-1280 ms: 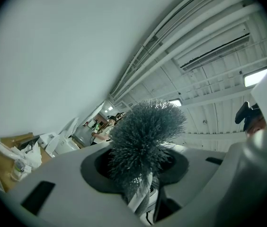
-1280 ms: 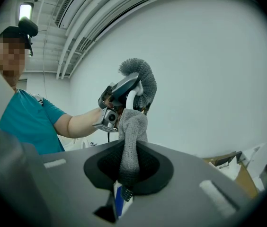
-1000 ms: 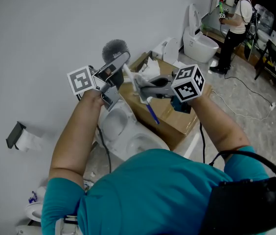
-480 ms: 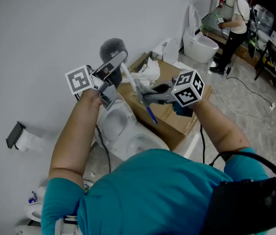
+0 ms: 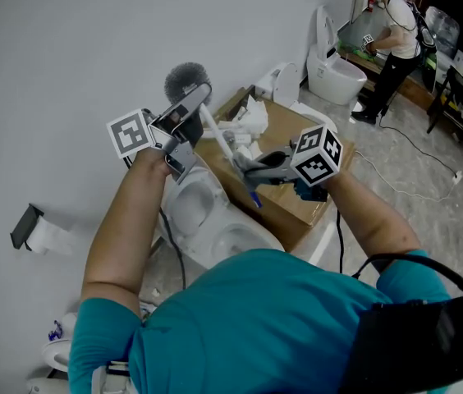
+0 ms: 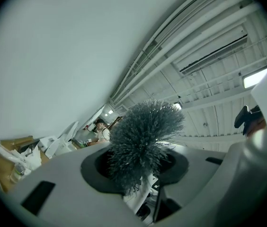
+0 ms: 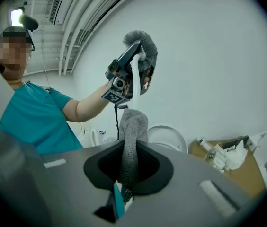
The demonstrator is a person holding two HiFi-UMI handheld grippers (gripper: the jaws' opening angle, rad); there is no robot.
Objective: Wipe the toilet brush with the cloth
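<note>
Jaws of the left gripper (image 5: 194, 103) are closing partway around the toilet brush (image 5: 189, 80) and clamping it by its white handle (image 5: 215, 131). In the left gripper view the grey bristle head (image 6: 142, 135) is rising from between them and pointing up toward the ceiling. Below this grip the handle is slanting down to the right gripper (image 5: 241, 164). The right gripper's jaws are pinching a grey cloth (image 7: 130, 141), which is standing up from between them as a narrow folded column. The cloth's top is meeting the lower handle in the right gripper view, though whether it is wrapping the handle cannot be told. A blue strip (image 5: 254, 195) is hanging just under the right gripper.

Each gripper is carrying a marker cube, the left one (image 5: 133, 134) facing the camera and the right one (image 5: 318, 156) tilting toward the floor. The person's left forearm (image 5: 125, 220) is reaching up to hold the brush high in front of the pale wall (image 5: 67, 48).

A white toilet bowl (image 5: 207, 220) is sitting beneath both grippers. An open cardboard box (image 5: 289, 194) is lying just beside it and holding crumpled white material (image 5: 249, 120). A paper roll (image 5: 49, 238) is hanging on the wall at the left. Well apart at the upper right, a second toilet (image 5: 334, 74) is standing near another person (image 5: 396, 35)
</note>
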